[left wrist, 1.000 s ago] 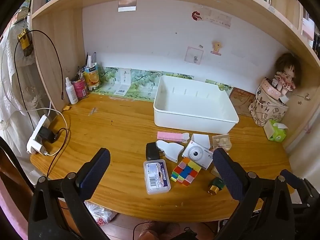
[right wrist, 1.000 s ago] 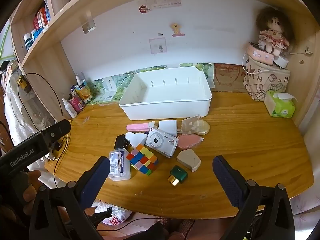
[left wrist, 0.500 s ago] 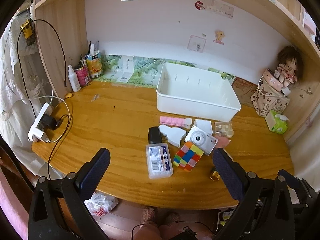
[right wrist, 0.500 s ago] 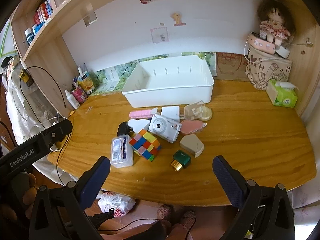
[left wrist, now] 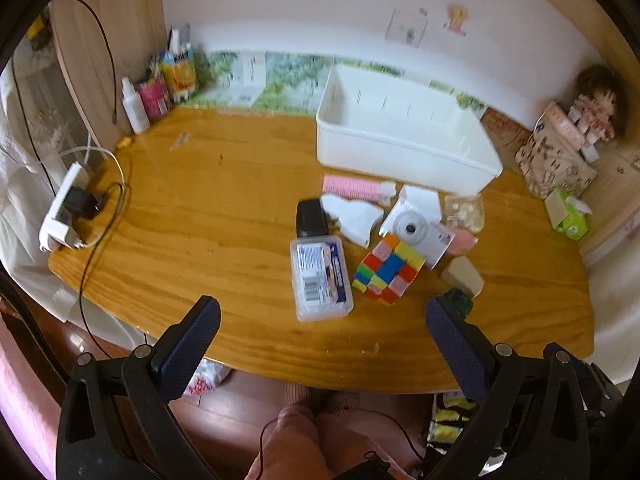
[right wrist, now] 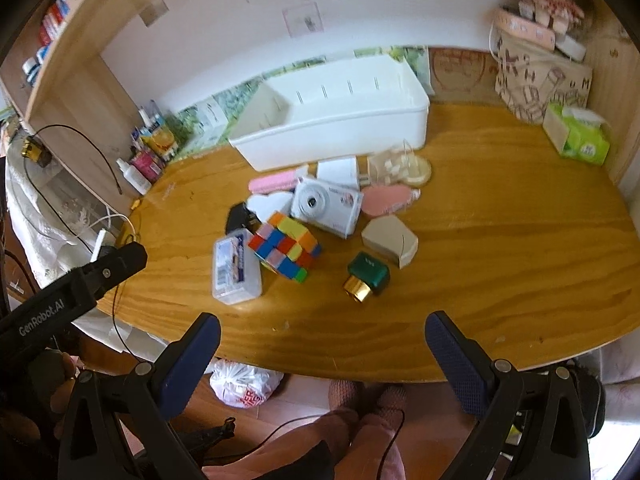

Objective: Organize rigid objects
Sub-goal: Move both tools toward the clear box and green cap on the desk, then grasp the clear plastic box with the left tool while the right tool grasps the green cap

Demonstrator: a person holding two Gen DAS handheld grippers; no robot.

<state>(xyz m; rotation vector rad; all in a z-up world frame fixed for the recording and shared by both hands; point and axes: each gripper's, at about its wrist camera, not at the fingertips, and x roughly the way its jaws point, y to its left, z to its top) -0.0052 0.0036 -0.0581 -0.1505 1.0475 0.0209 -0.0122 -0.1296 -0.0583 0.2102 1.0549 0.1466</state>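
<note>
A pile of small objects lies on the wooden desk [left wrist: 208, 216] in front of an empty white bin [left wrist: 404, 144]: a clear plastic box [left wrist: 320, 276], a colourful cube [left wrist: 388, 268], a white camera [left wrist: 416, 232], a green bottle with gold cap [right wrist: 366, 278], a beige wedge box [right wrist: 390, 240], a pink comb [left wrist: 352, 188], a black adapter [left wrist: 310, 218]. The bin also shows in the right wrist view [right wrist: 336, 116]. My left gripper [left wrist: 318, 340] is open and empty, above the desk's front edge. My right gripper [right wrist: 320, 348] is open and empty, at the front edge too.
A power strip with cables [left wrist: 68, 204] lies at the desk's left edge. Bottles and cups [left wrist: 160, 88] stand at the back left. A patterned bag with a doll [right wrist: 540, 68] and a green tissue pack [right wrist: 576, 136] stand at the right.
Both grippers have tilted down and drawn closer to the desk's front edge; the objects look larger. Nothing on the desk has moved.
</note>
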